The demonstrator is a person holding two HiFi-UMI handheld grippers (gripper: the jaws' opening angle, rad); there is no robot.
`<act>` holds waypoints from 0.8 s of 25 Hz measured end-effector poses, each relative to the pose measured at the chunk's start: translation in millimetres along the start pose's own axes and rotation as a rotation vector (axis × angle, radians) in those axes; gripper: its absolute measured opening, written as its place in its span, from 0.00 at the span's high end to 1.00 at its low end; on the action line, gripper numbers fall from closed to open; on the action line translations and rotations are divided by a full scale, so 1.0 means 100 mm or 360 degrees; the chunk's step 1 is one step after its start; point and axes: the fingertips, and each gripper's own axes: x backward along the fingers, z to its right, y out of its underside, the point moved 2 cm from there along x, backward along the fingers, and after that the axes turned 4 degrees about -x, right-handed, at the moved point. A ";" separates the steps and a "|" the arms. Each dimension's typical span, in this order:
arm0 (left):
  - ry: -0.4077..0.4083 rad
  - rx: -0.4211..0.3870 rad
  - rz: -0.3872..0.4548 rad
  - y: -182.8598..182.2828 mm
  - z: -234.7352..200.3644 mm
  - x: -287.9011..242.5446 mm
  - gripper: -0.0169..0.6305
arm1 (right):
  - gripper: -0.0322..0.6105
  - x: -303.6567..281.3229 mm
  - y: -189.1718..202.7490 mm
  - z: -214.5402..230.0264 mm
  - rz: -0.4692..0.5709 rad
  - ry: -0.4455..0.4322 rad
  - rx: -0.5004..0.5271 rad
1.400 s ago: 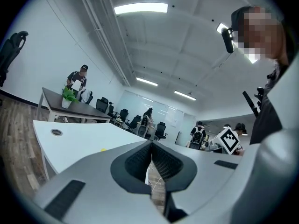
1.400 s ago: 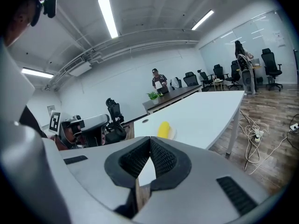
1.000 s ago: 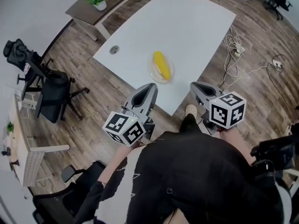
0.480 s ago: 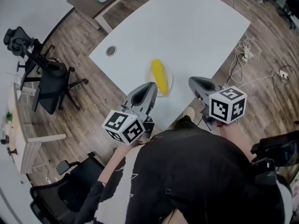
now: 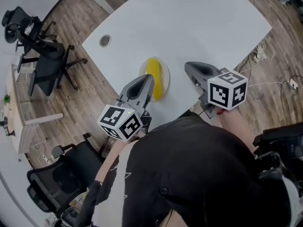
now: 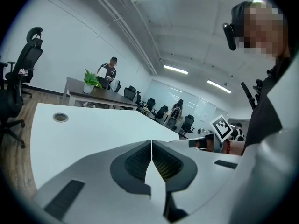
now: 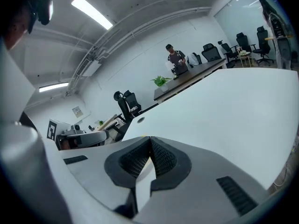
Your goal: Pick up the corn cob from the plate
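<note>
Corn cob [image 5: 155, 70] is not yet lifted from plate [image 5: 167, 78]; left gripper [image 5: 148, 79] and right gripper [image 5: 189, 66] are held near it, jaws clenched empty.

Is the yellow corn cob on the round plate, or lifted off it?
On it: the head view shows the yellow corn cob lying on the round plate; left gripper and right gripper are shut, empty.

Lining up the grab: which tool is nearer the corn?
Left. The left tool overlaps the plate beside the corn in the head view; the right tool is off to the right, clear of the plate.
</note>
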 end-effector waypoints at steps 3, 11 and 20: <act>-0.0070 0.0012 -0.0076 0.06 -0.02 -0.06 0.95 | 0.93 -0.15 -0.07 0.09 -0.0060 -0.0072 -0.0005; -0.0227 0.0058 -0.0359 0.36 -0.23 -0.41 0.84 | 0.93 -0.57 -0.24 0.52 -0.0157 -0.0217 -0.0046; -0.0449 -0.0154 -0.0673 0.47 -0.42 -0.42 0.65 | 0.93 -0.66 -0.41 0.61 -0.0145 -0.0259 -0.0071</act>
